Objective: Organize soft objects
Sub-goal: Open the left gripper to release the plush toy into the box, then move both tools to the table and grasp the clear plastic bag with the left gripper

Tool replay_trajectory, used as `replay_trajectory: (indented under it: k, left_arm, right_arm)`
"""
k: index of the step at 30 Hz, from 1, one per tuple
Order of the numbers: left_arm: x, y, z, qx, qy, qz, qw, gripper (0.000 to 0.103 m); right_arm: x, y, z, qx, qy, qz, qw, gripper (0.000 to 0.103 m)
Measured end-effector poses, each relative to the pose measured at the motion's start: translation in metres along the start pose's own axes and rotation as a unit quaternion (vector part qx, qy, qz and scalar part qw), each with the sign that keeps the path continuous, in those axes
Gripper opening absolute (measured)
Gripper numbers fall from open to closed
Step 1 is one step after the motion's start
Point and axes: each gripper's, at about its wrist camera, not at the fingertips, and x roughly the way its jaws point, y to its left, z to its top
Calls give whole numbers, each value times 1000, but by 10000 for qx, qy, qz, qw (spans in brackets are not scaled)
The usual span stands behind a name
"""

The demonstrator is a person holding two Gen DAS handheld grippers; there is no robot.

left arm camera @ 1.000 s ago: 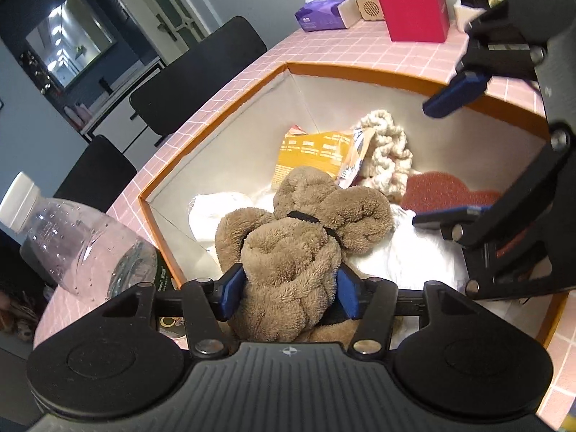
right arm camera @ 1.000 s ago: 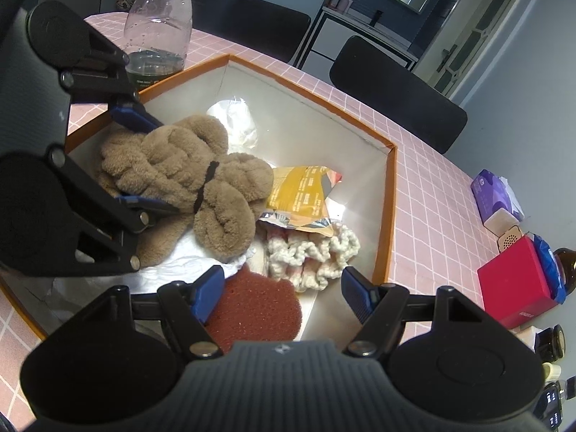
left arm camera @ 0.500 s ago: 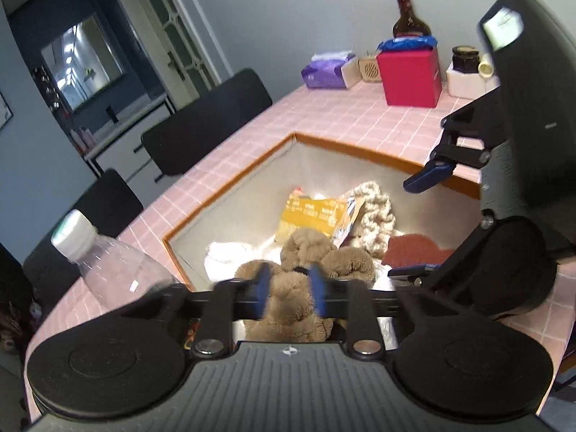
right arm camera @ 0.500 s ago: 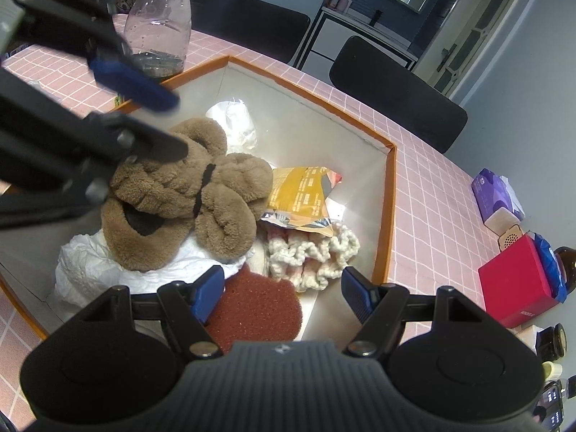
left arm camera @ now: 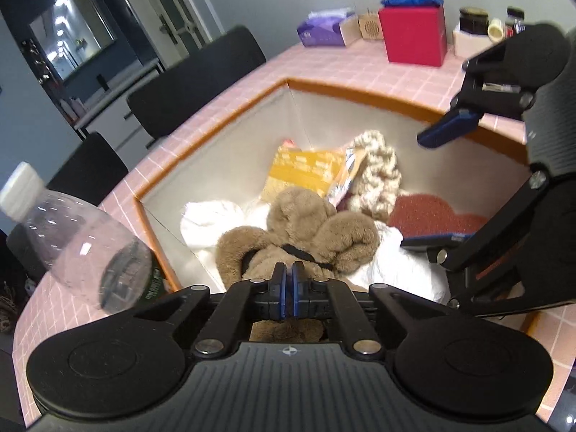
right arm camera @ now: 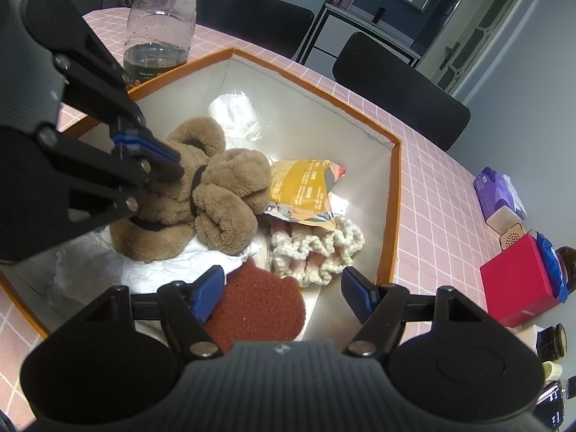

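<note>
A brown plush bound by a black band lies on white cloth in an orange-rimmed box. My left gripper is shut, its blue pads pinching a fold of the plush at its near end. The right gripper hangs open over the box's corner, above a dark red sponge, with nothing between its fingers. A cream knitted piece and a yellow packet lie beside the plush.
A plastic bottle stands just outside the box's rim. On the pink tiled table sit a red box, a purple tissue pack and jars. Black chairs stand around the table.
The left gripper's pads, wide around the plush a second ago, have closed together on a fold of it. The right gripper has stayed still and open.
</note>
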Motion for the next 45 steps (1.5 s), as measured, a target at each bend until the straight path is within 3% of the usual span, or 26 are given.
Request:
replay_trajectory:
  k: [8,10,15,20,26,35,42,45]
  left_arm:
    - [-61,13,-11,-269,-956,56,9950,12]
    - [-75,17,-18,-366,-1182,51,9923,12]
    - [-101,27,-36,-613,-1555,67,9859,12]
    - [-116,37,-66,-875,-1732,81,9810,12]
    - [-127,56,-107,-1297,-1665,236,9772,12]
    - [-131,98,-166,-2062,-1499,611,9650,12]
    - [-127,128,-202,-2436,-1221,827,9586,17]
    - [-125,136,-211,-2484,-1155,859,9579,24]
  right_arm:
    - [-37,3,8,268,-161,-146,9994,71]
    - [-50,10,7,302,-266,-280,9988,84]
    - [-83,36,2,229,-664,-473,9964,84]
    - [-100,66,-1,420,-1026,-294,9934,84]
    - [-102,106,-1,751,-1339,-24,9881,84]
    - [-89,166,13,1100,-2117,328,9706,84]
    - [-61,203,30,1073,-2191,468,9686,83]
    - [-48,212,39,1087,-2098,512,9703,74]
